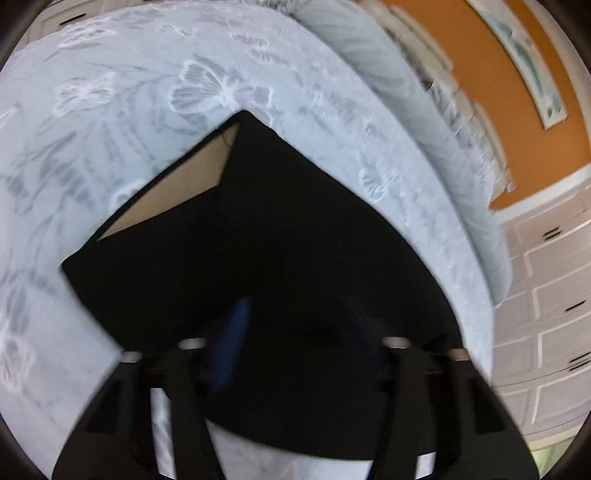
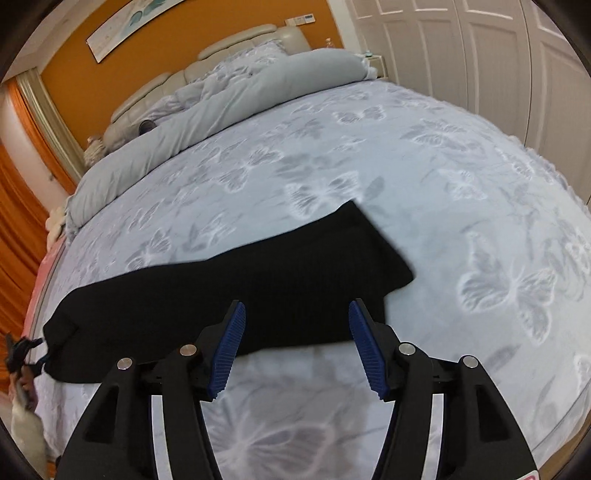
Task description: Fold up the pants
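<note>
In the left wrist view the black pants [image 1: 258, 240] fill the centre of the frame on the pale butterfly-print bedspread [image 1: 110, 110], a tan lining patch showing upper left of centre. The left gripper [image 1: 299, 317] hangs over the cloth with fingers spread. In the right wrist view the pants [image 2: 229, 295] stretch across mid-frame; the right gripper [image 2: 297, 314] sits low centre, blue pads [image 2: 229, 347] apart, holding nothing.

You have a bed [image 2: 424, 192] under a pale blue-grey butterfly-print cover. A grey duvet [image 2: 221, 107] lies bunched along its head end, against a cream padded headboard [image 2: 236, 46]. Behind that, an orange wall [image 2: 207, 26] carries a long framed picture [image 2: 122, 22]. White panelled wardrobe doors [image 2: 480, 55] stand beside the bed; orange curtains [image 2: 14, 221] hang opposite.
</note>
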A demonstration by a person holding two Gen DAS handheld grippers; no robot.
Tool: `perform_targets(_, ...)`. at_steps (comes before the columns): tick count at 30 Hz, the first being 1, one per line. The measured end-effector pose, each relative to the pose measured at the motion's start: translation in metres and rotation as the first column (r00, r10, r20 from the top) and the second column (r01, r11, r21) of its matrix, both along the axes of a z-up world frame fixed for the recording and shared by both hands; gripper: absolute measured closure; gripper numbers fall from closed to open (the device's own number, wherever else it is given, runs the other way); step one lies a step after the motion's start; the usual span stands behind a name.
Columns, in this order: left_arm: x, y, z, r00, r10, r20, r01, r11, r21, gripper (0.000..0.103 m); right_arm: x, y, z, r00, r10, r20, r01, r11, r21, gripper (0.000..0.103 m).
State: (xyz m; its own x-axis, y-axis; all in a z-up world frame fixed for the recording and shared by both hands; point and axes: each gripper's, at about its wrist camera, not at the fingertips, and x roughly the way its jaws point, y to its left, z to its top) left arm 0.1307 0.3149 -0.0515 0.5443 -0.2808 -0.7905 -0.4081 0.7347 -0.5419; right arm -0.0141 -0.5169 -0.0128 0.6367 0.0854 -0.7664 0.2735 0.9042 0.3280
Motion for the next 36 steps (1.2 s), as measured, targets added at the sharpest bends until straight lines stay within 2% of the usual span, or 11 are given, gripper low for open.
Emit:
perform_targets(1, 0.005, 0.002, -0.01, 0.999, 0.012, -0.052, -0.012, 1.0, -0.011, 0.103, -0.002, 0.003, -0.003, 1.0, 0.003, -0.004, -0.003, 1.0, -0.002, 0.044)
perform_targets(4, -0.002, 0.01, -0.004, 0.999, 0.023, -0.033, -0.024, 0.999, -0.034, 0.103, -0.002, 0.018, -0.009, 1.0, 0.023, -0.021, -0.022, 1.0, 0.013, 0.044)
perform_targets(9, -0.073, 0.034, 0.087, 0.992, 0.008, 0.129, -0.021, 0.995, 0.102, 0.103, -0.009, 0.029, -0.007, 0.999, 0.048, -0.025, -0.049, 0.999, -0.021, 0.044)
perform_targets(13, -0.115, 0.073, 0.092, 0.994, 0.105, 0.025, -0.108, 0.972, 0.209, 0.103, -0.011, 0.025, -0.023, 0.999, 0.026, -0.041, -0.025, 1.0, 0.006, 0.044)
perform_targets(17, -0.107, 0.064, 0.055, 0.998, 0.067, -0.008, -0.066, 0.998, 0.02, 0.1, -0.008, 0.043, -0.04, 0.998, 0.039, -0.056, -0.036, 0.998, 0.057, 0.044)
perform_targets(21, -0.059, 0.031, 0.014, 0.999, 0.045, -0.031, -0.048, 0.995, -0.087, 0.053, -0.01, 0.064, -0.038, 0.995, 0.079, -0.059, -0.076, 0.996, 0.049, 0.044)
perform_targets(23, -0.037, 0.021, 0.001, 0.997, 0.057, -0.044, -0.061, 0.994, -0.095, 0.052, -0.011, 0.071, -0.032, 0.994, 0.088, -0.057, -0.086, 0.996, 0.038, 0.041)
perform_targets(28, -0.004, 0.015, -0.022, 0.987, 0.136, -0.082, -0.147, 0.978, -0.148, 0.017, -0.01, 0.08, -0.026, 0.994, 0.096, -0.053, -0.096, 0.995, 0.007, 0.036)
perform_targets(29, -0.004, 0.014, -0.019, 0.986, 0.147, -0.076, -0.156, 0.979, -0.132, 0.02, -0.009, 0.082, -0.026, 0.994, 0.098, -0.053, -0.098, 0.995, 0.008, 0.036)
perform_targets(31, 0.007, 0.011, -0.01, 0.991, 0.122, -0.062, -0.125, 0.991, -0.049, 0.096, -0.006, 0.086, -0.027, 0.994, 0.101, -0.052, -0.101, 0.995, 0.011, 0.036)
perform_targets(36, -0.015, 0.02, 0.036, 0.998, 0.059, 0.021, -0.057, 0.996, -0.074, 0.097, 0.002, 0.095, -0.028, 0.991, 0.121, -0.049, -0.12, 0.993, 0.007, 0.036)
